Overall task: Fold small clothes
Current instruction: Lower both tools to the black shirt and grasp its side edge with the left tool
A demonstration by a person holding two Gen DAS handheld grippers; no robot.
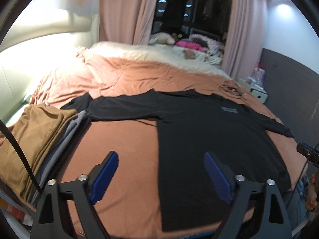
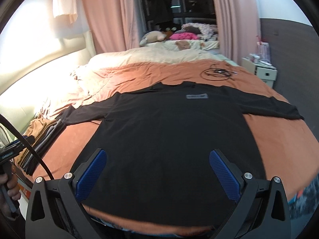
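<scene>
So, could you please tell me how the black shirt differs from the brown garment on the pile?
The black shirt lies spread flat with sleeves out; the brown garment is folded. The black shirt lies directly on the bedspread mid-bed, while the brown garment tops a stack at the bed's left edge. Neither is gripped.

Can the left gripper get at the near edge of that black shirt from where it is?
Probably yes. The left gripper is open over the bedspread, with the black shirt lying flat by its right finger and nothing between them.
</scene>
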